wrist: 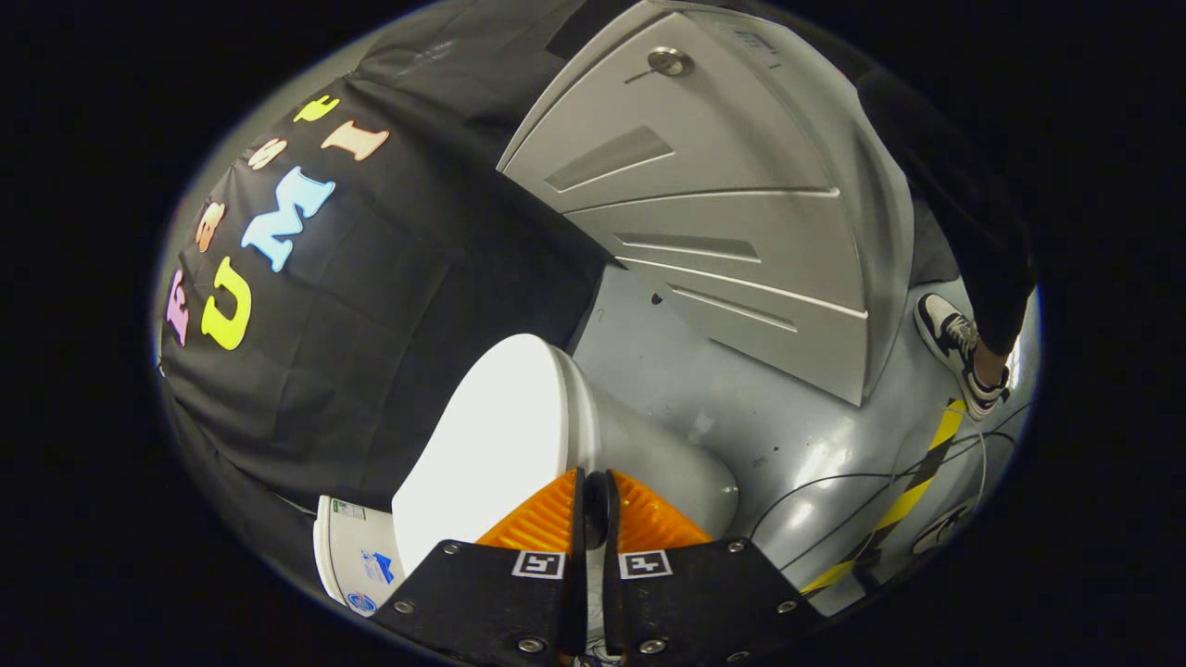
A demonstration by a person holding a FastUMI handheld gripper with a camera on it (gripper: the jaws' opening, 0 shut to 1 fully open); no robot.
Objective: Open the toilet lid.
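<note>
I have the tool (593, 491) pinched narrow on the rim of the toilet lid (491, 435), raised for leverage.

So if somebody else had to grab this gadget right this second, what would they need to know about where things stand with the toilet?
Gripper: jaws closed together at the edge of the toilet lid; whether they pinch it I cannot tell.
Lid: raised, standing roughly on edge next to the black cloth wall, with the toilet body on its other side.
Nearby: a person's shoe, striped tape and cables on the floor.
Done: lid looks lifted most of the way.
Left: rest it fully open, then release.
</note>
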